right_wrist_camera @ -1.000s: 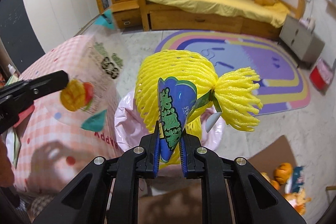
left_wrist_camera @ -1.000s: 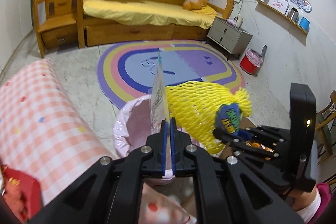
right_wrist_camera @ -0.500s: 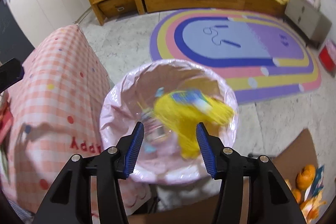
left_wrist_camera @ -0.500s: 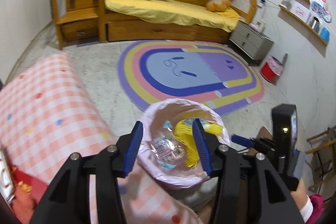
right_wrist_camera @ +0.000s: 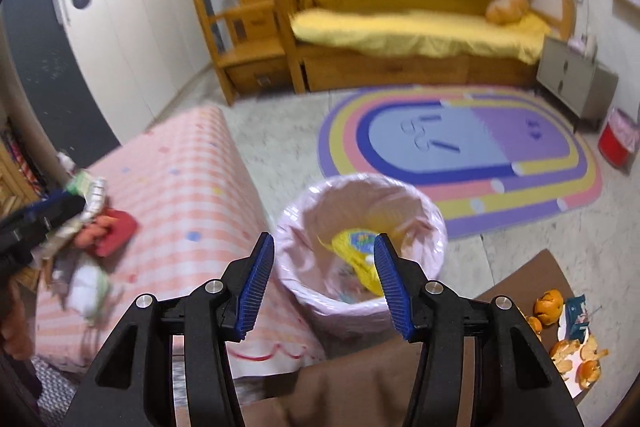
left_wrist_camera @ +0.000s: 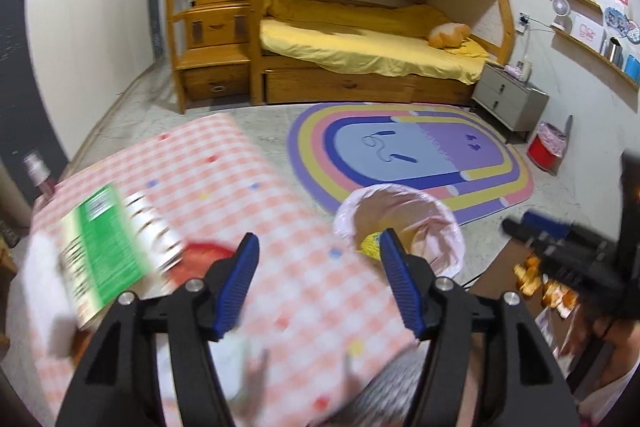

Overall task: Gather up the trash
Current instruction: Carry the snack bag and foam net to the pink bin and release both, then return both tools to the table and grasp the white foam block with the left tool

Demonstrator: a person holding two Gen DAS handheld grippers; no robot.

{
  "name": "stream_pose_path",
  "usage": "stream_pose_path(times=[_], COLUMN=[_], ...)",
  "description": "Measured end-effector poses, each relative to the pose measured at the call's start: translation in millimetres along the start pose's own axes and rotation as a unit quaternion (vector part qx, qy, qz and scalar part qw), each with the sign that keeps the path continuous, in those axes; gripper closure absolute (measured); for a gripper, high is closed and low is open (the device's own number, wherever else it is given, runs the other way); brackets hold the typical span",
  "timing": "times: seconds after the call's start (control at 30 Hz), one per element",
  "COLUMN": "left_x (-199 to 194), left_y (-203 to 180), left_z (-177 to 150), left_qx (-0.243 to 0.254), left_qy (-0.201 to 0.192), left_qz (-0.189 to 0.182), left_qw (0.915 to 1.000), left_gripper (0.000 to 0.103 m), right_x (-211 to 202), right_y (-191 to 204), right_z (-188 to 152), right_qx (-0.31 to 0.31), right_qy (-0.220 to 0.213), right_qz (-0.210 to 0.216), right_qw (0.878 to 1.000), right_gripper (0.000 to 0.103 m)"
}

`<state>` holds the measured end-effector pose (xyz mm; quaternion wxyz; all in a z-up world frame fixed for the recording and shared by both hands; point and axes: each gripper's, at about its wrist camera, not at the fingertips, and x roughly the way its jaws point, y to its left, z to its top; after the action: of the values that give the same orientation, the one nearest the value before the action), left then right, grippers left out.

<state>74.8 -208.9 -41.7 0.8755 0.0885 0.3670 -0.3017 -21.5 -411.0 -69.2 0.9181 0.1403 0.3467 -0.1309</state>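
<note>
left wrist: left gripper (left_wrist_camera: 316,283) jaws opening, nothing between them, over pink checked tablecloth (left_wrist_camera: 224,179); green-labelled packet (left_wrist_camera: 108,247) lies blurred | right wrist: right gripper (right_wrist_camera: 322,279) spread, empty; yellow foam net (right_wrist_camera: 356,251) inside pink-lined round bin (right_wrist_camera: 400,303); orange peels (right_wrist_camera: 576,355) on brown surface

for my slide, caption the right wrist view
Open right gripper above pink-lined bin holding yellow foam net.

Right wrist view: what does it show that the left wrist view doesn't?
Only the right wrist view shows the yellow foam net and wrapper at the bin's bottom, plus a blue packet beside the orange peels. Only the left wrist view shows a green-labelled package on the checked cloth. Both show the pink-lined bin, the rainbow rug and the bunk bed.
</note>
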Motion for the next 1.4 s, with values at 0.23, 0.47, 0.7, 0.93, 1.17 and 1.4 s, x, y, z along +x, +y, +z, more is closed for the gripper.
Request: stream_pose_path(times=[0.23,0.47,0.7,0.93,1.17,1.4], left_x=[-61,-101,-113,-94,-64,-31], left_y=[53,105,153,173,184,201], left_z=[-43,-77,-105,-98,-67,-51], left_qx=[-0.052,-0.108,-0.166,-0.189,-0.202,-0.245], left_qy=[-0.008,-0.009,-0.003,-0.001,0.001,0.025], left_qz=[0.048,0.115,0.152,0.16,0.154,0.149], left_qw=[0.9974,0.9875,0.9743,0.9689,0.9673,0.9577], left_gripper=[0.031,0.031,0.026,0.011,0.011,0.011], right_x=[-30,-43,-35,-19,-7,5], right_y=[66,140,174,186,193,195], right_z=[-6,-13,-24,-23,-17,-13], right_qx=[-0.055,-0.141,-0.193,-0.204,-0.214,-0.214], right_qy=[-0.013,-0.023,-0.015,-0.005,-0.007,-0.003], right_qz=[0.055,0.092,0.1,0.094,0.087,0.089], right_qw=[0.997,0.985,0.976,0.974,0.973,0.973], right_gripper=[0.05,0.05,0.05,0.047,0.046,0.046])
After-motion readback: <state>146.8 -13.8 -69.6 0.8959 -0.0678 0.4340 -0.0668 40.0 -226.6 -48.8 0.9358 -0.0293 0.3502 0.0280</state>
